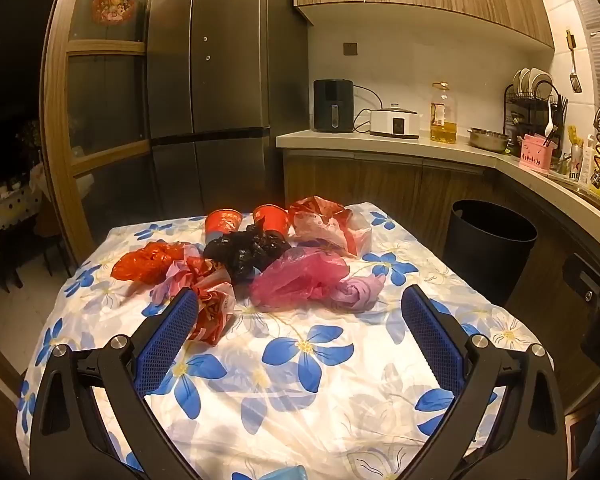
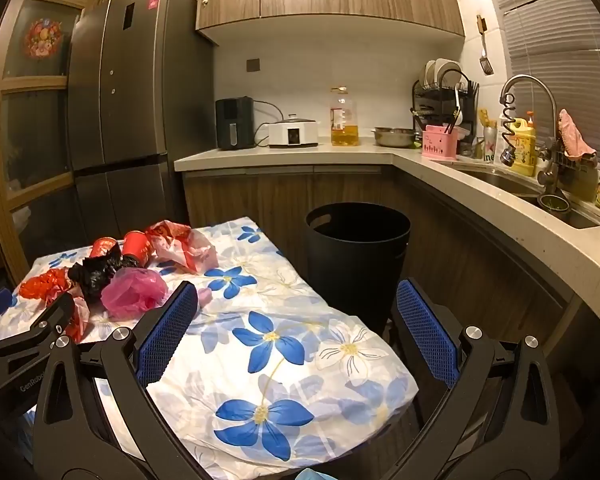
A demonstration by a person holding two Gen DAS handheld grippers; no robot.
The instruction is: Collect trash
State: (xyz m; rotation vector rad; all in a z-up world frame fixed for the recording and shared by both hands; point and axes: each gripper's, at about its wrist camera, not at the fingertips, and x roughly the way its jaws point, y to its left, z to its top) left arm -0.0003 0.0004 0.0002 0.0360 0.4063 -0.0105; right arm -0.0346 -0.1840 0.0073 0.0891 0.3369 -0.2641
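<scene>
A heap of crumpled trash lies at the far middle of the flowered tablecloth [image 1: 312, 412]: a black bag [image 1: 246, 250], a pink bag [image 1: 300, 280], an orange-red bag [image 1: 148, 262], a red-and-white wrapper [image 1: 214, 314], a purple wad [image 1: 358, 292], a pale printed bag [image 1: 330, 222] and two red cups [image 1: 224, 222]. My left gripper [image 1: 300, 304] hangs open just short of the heap, nothing between its pads. My right gripper [image 2: 296, 300] is open over the table's right edge, empty. A black bin [image 2: 356, 256] stands on the floor right of the table.
A dark fridge [image 1: 216, 80] stands behind the table. The L-shaped counter [image 2: 284, 156] carries an air fryer, a white cooker, an oil bottle [image 2: 344, 120], a steel bowl, a dish rack and a sink with a tap [image 2: 528, 92]. The left gripper's frame [image 2: 28, 340] shows at left in the right wrist view.
</scene>
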